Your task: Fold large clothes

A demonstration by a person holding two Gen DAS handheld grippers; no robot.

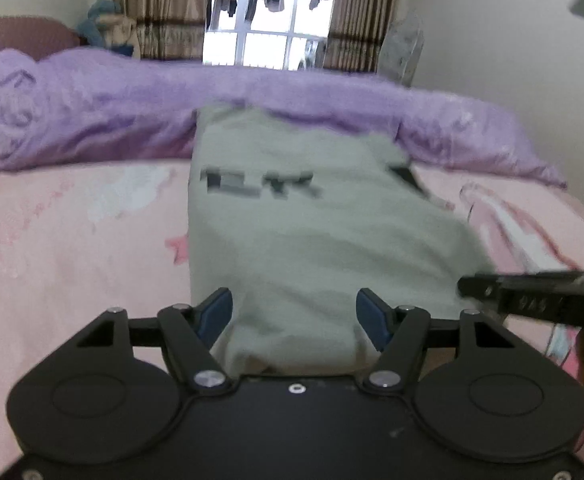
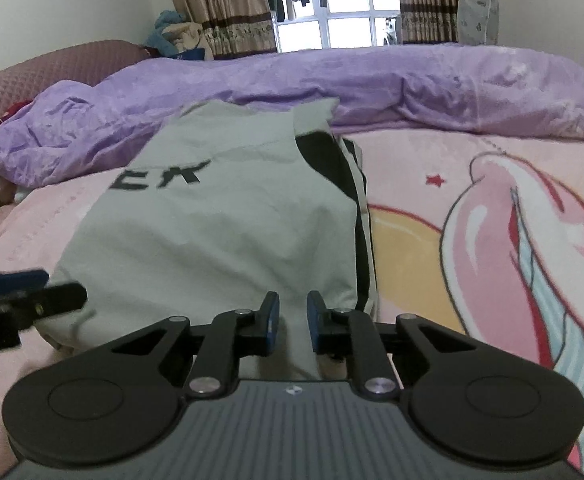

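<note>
Garment [image 2: 220,232]: grey-green top with dark block lettering, lying folded into a long strip on the pink cartoon blanket [image 2: 472,240] of the bed, far end reaching the purple duvet [image 2: 412,88]. Black panel with striped trim shows along the garment's right edge in the right wrist view. Lettering is blurred in the left wrist view.

Left hand-held gripper [image 1: 294,314] sits at the near end of the garment, blue pads spread wide, released, cloth lying between them but not pinched. Right hand-held gripper [image 2: 293,320] is also at the garment's near end, closer to its right edge; pads close together with a narrow gap, cloth seen in that gap, cannot tell whether it is actually clamped.

Each gripper shows in the other's view: the right one enters at the garment's near right corner in the left wrist view, the left one at the near left corner in the right wrist view.

Beyond the duvet from the garment: brown curtains [image 2: 228,4], a bright window [image 2: 332,20] with laundry hanging outside. Maroon headboard [image 2: 52,68] off the garment's far left.
</note>
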